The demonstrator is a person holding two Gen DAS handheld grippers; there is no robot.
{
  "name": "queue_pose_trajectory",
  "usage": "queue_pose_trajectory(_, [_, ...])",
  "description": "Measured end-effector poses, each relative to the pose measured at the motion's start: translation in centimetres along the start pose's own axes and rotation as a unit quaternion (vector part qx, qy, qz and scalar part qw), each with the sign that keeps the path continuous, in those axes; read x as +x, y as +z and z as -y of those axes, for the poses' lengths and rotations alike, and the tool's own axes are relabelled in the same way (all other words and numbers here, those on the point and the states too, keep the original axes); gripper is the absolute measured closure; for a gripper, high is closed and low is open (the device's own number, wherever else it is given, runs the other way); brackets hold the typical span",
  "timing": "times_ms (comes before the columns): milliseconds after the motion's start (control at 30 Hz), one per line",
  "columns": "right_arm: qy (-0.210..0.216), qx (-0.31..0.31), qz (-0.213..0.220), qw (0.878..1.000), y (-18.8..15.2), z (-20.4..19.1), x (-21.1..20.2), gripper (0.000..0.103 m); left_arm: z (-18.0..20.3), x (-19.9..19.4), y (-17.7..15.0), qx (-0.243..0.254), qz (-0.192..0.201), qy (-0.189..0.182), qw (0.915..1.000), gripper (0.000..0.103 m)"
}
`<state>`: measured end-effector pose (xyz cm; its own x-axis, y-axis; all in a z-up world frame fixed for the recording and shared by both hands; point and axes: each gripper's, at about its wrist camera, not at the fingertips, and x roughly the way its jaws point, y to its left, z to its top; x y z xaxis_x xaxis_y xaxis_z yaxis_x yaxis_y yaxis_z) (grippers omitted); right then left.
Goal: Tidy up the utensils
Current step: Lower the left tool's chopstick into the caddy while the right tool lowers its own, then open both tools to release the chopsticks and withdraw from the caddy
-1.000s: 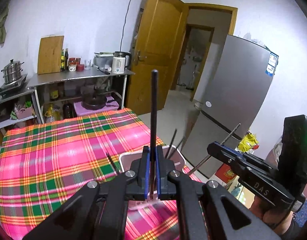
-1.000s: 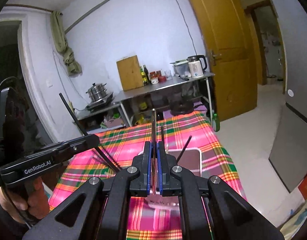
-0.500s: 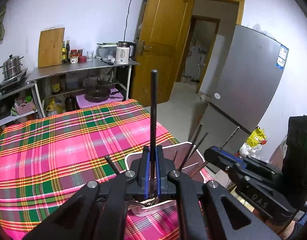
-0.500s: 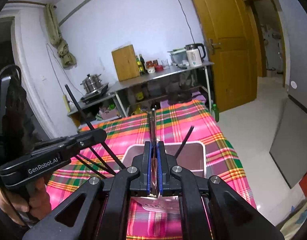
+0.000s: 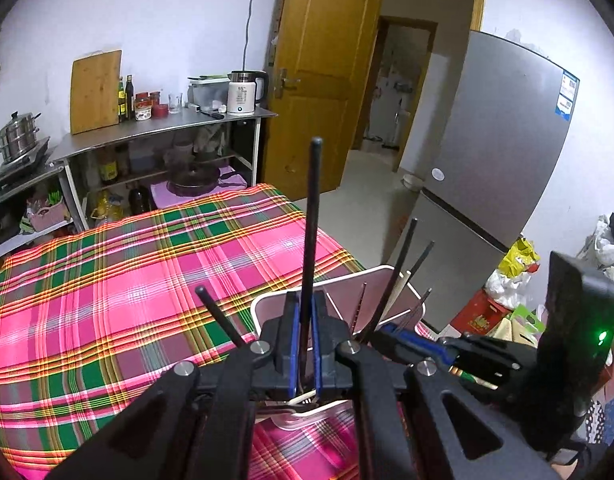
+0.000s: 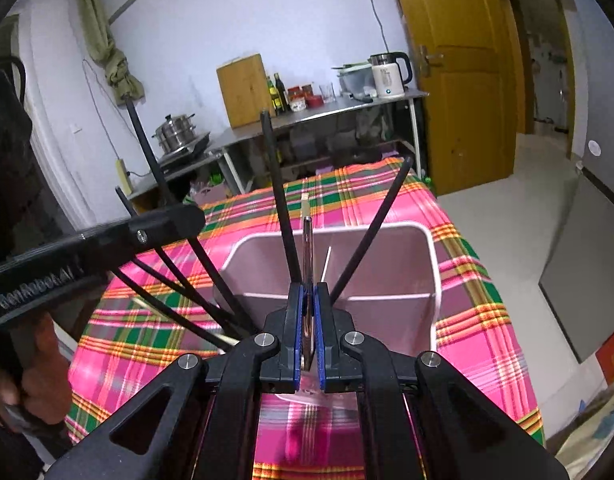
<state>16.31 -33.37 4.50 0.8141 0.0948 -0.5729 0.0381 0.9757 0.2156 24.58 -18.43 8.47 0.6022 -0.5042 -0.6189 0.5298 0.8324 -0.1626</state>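
Behind both grippers, a steel kitchen shelf and a wooden door are seen. Below them a plaid tablecloth carries a pink utensil holder. The left gripper is clamped on a black chopstick standing up from its jaws. The right gripper is closed on a metal utensil handle, directly above the holder.

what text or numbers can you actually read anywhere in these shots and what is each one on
"GenRobot.AI", blurred but legible, on the side of the left gripper body as seen from the right wrist.
"55", roughly, on the white kettle; small, not certain.
Blue and white label on the fridge: too small to read.
Jar and bottle labels on the steel shelf: too small.
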Motion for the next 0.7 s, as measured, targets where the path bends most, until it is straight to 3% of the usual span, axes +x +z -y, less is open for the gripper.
queue_pose_trajectory(167, [0.001, 0.002, -0.008, 1.0, -0.3, 0.2, -0.1, 0.097, 0.1, 0.2, -0.1, 0.005, -0.004, 0.011, 0.9999, 0.08])
queue_pose_trajectory(567, [-0.007, -0.008, 0.017, 1.0, 0.0, -0.5, -2.7, 0.093, -0.2, -2.5, -0.3, -0.007, 0.023, 0.012, 0.9996, 0.078])
queue_pose_trajectory(700, [-0.007, -0.012, 0.027, 1.0, -0.3, -0.8, -4.2, 0.093, -0.2, -4.3, -1.2, -0.013, 0.036, 0.012, 0.9992, 0.068])
